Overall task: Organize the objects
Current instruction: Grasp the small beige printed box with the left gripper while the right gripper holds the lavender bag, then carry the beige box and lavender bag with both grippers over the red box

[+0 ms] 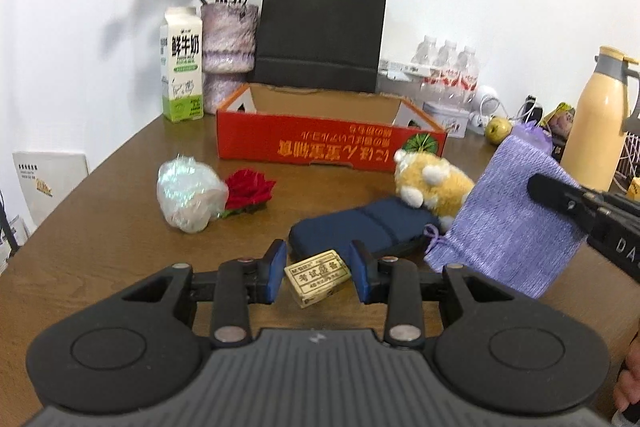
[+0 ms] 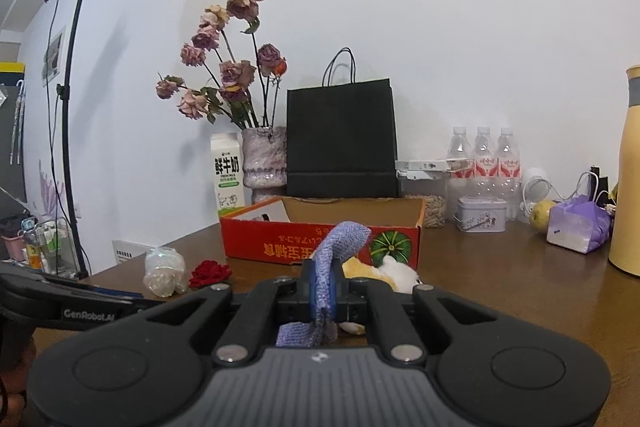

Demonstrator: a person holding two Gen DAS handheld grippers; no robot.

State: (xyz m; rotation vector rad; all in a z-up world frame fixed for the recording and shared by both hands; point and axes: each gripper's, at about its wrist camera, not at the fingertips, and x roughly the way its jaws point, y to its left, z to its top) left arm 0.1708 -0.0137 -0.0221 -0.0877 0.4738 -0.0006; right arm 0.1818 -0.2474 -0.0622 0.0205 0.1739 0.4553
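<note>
Item 1. Left gripper [image 1: 318,277], lower centre of the left view: your jaws are clamped on a small cream eraser [image 1: 318,278] with printed lettering. It sits tilted between the blue pads [image 1: 273,275], gripped near its corners and raised off the table [image 1: 100,219].

Item 2. Right gripper [image 2: 322,291], lower centre of the right view: jaws pressed together on a fold of the purple knit pouch [image 1: 508,223]. In the left view the pouch hangs at right of frame, its drawstring trailing near the navy case [image 1: 360,227].

Item 3. Red cardboard box [image 1: 328,147], centre of frame, open at the top; by my reading the likely place for loose items.

Item 4. Still on the table: plush toy [image 1: 434,187] just in front of the box's right end, touching the case; red fabric rose [image 1: 250,191]; crinkled clear wrapper [image 1: 188,195].

Risks, as judged:
- The eraser is held askew; a quick swing could make it pivot and slip out.
- The pouch hangs low; carrying it forward could drag it against the plush toy or snag the drawstring.
- Your two grippers sit close at right of the left view; crossing paths toward the box could knock them together.
</note>
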